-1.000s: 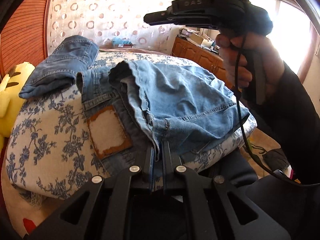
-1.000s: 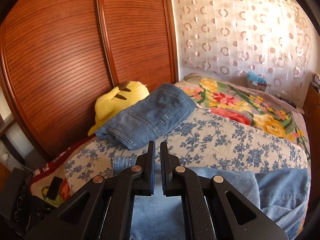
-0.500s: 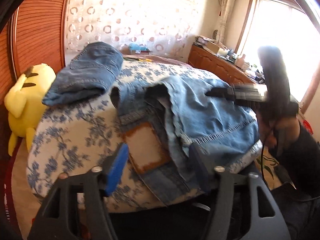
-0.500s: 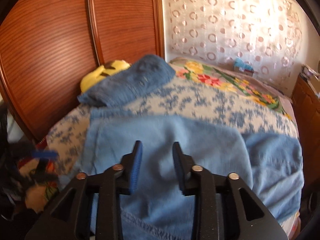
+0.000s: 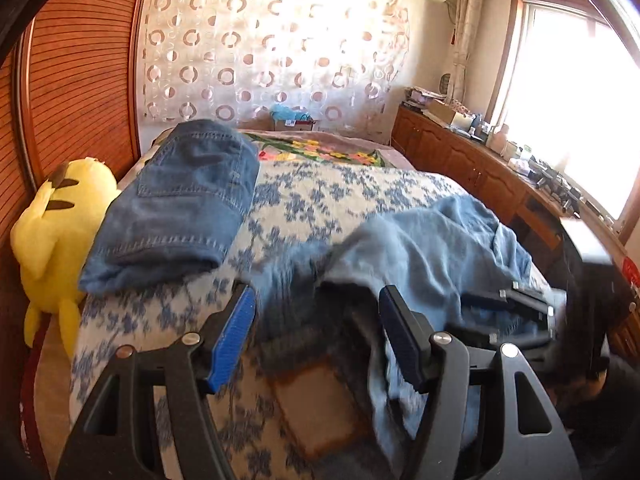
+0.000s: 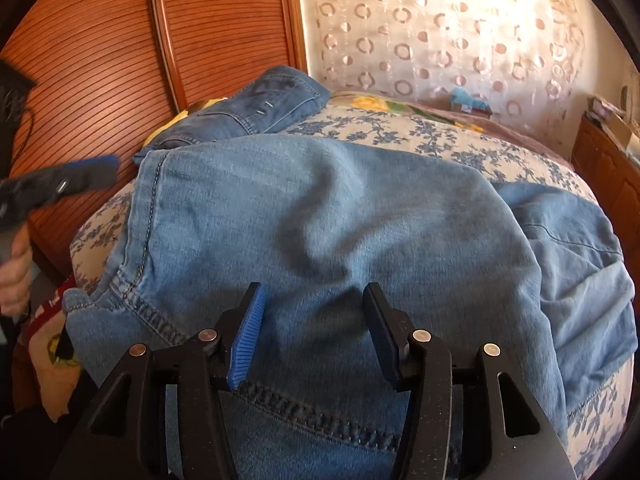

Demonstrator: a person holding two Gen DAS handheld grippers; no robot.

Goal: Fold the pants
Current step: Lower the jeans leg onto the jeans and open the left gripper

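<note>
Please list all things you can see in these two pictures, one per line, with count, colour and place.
light jeans: one, pale blue, spread on the bed's near end.
folded jeans: one, darker blue, on the bed's far left side.
bedspread: one, white with blue flowers, covering the bed.
flowered blanket: one, many colours, at the bed's far end.
soft toy: one, yellow, left of the bed.
wardrobe doors: brown wood, left.
curtain: one, white with rings, back wall.
cabinet: one, brown, under the window.
left gripper: black, blue pads, jaws apart, empty.
right gripper: black, jaws opening over the light jeans, gripping nothing.
hand: one, holding the left gripper.
</note>
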